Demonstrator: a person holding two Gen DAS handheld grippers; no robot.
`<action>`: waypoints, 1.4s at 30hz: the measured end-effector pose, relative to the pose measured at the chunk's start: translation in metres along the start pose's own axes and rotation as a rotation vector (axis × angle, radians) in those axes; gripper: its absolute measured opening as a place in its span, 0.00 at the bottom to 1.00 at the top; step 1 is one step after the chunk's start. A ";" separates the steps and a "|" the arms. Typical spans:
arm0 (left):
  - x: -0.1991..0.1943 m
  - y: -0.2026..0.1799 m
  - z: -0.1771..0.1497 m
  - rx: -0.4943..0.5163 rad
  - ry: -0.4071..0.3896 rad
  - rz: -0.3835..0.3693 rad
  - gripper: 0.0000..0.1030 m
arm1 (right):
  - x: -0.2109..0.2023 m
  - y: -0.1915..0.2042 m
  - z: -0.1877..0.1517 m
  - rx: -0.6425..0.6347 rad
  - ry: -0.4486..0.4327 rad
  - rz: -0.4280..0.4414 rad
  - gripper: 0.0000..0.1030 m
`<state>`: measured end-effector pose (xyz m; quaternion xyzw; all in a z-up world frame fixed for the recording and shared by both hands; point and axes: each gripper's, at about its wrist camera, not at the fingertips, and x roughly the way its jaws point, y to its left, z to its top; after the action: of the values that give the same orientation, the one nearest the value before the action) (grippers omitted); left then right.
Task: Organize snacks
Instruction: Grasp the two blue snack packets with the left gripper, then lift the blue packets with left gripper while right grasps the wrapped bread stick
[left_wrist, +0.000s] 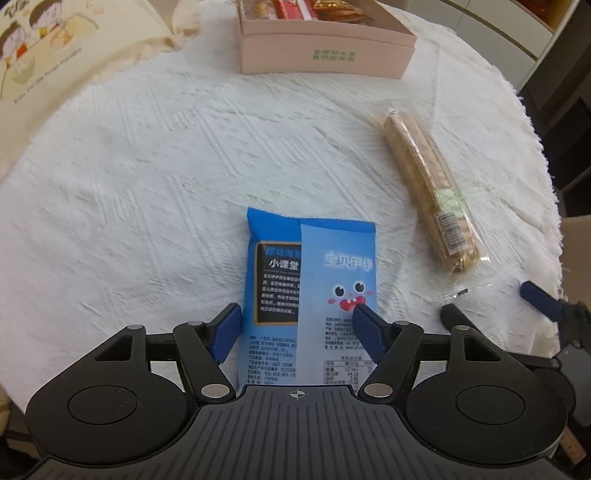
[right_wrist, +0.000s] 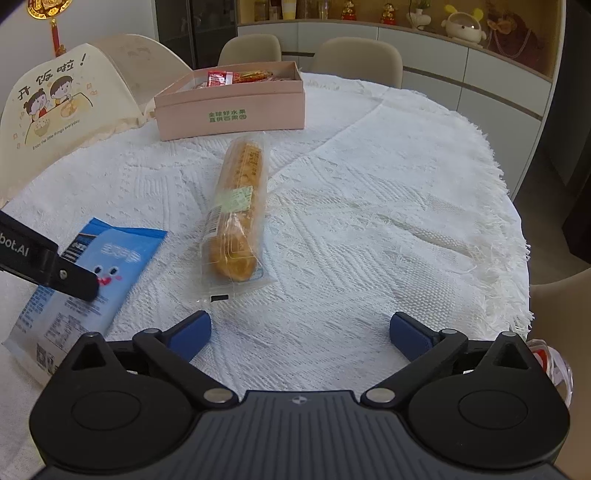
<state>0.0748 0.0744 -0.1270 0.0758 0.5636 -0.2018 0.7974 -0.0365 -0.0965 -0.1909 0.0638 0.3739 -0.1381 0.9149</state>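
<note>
Snacks lie loose on the white tablecloth (right_wrist: 369, 192). Blue packet (left_wrist: 314, 288) sits directly under the left gripper (left_wrist: 295, 328), long axis running straight ahead along the fingers, toward the pink box (left_wrist: 325, 44) (already part filled). Left jaws are spread, straddling the packet, one pad over its face; not clamped as far as visible. Left gripper points steeply down. Right gripper (right_wrist: 301, 334) is released, wide and empty, angled toward the clear-wrapped biscuit roll (right_wrist: 238, 221) just ahead.

Blue snack packet (left_wrist: 310, 295) (back up) flat beside clear-wrapped biscuit stick (left_wrist: 424, 188); pink box (left_wrist: 325, 51) beyond.
</note>
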 end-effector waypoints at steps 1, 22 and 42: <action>0.002 0.004 0.000 -0.021 0.004 -0.019 0.74 | 0.000 0.000 -0.001 -0.001 -0.004 0.000 1.00; 0.012 -0.022 -0.007 0.057 0.033 -0.088 0.96 | -0.004 0.001 -0.014 -0.009 -0.065 -0.001 1.00; -0.042 0.014 -0.018 -0.022 -0.115 -0.084 0.78 | -0.019 -0.005 0.032 -0.082 -0.034 0.119 0.98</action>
<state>0.0531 0.1035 -0.0957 0.0317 0.5217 -0.2328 0.8202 -0.0294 -0.1049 -0.1547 0.0460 0.3592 -0.0693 0.9295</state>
